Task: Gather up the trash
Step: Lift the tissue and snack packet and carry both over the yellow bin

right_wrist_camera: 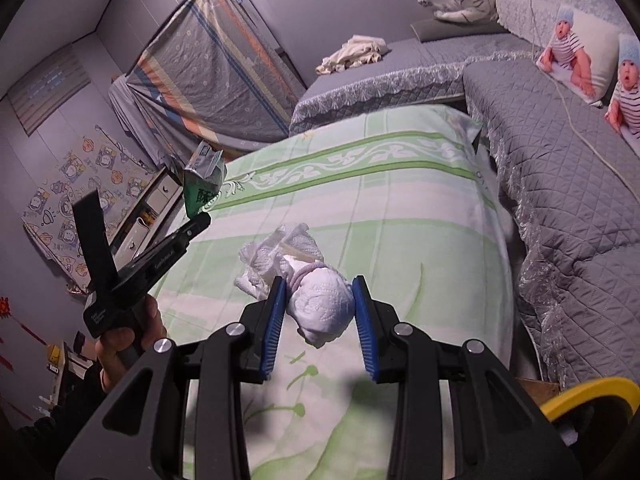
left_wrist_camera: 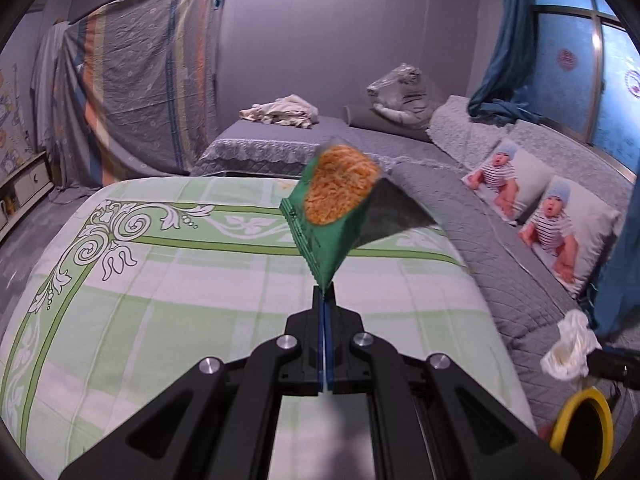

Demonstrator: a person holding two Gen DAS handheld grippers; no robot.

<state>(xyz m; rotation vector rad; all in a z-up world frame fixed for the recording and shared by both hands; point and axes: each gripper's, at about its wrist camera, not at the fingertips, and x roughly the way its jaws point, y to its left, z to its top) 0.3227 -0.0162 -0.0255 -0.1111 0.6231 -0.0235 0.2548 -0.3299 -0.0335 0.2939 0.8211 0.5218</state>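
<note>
Left wrist view: the left gripper was pinched fully closed on 1 corner of the green snack bag, held aloft above the green bedsheet, with the yellow-rimmed bin down at 4 o'clock; best to keep that pinch firm while swinging over. Right wrist view: the right gripper sat part-open, blue pads squeezing 1 white tissue wad lifted over the sheet; 2 pieces counted, 1 bin.
</note>
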